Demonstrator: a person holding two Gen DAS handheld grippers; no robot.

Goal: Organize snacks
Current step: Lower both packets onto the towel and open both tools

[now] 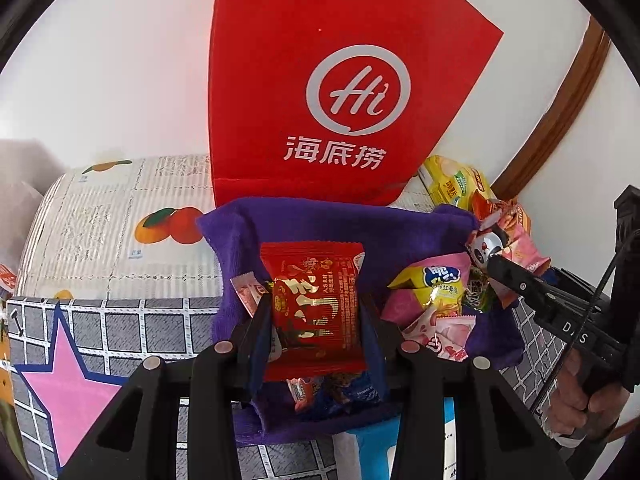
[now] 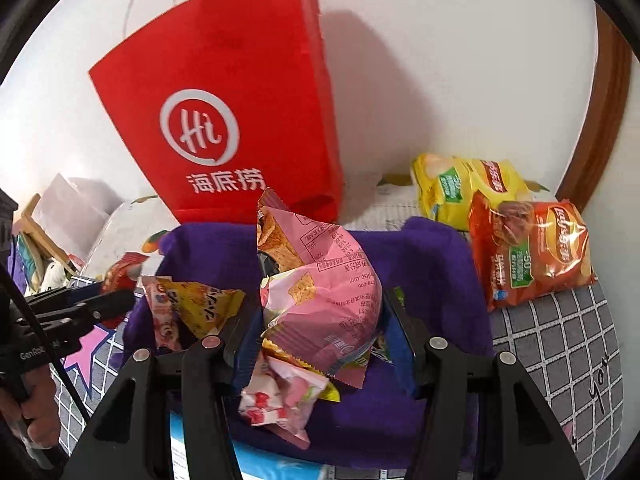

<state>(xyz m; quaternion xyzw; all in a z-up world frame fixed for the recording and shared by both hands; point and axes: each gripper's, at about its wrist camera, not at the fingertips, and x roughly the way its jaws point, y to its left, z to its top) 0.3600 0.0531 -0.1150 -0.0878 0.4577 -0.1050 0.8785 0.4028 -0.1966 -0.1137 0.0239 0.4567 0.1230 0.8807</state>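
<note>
Over purple basket (image 1: pixel 304 224), left tool (image 1: pixel 316 312) pinching red packet (image 1: pixel 316 304), right tool (image 2: pixel 320 320) pink bag (image 2: pixel 332 300).

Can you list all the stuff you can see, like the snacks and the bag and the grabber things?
red paper bag: 1, red, white logo, upright against the wall behind.
purple cloth bin: 1, purple, in front of the bag.
red snack packet: 1, red, over the bin.
pink snack packet: 1, pink, over the bin.
small snacks: several, yellow and pink, in the bin.
chip bags: 2, yellow and orange, right of the bin.
left gripper: black, holding the red packet.
right gripper: black, holding the pink packet.
</note>
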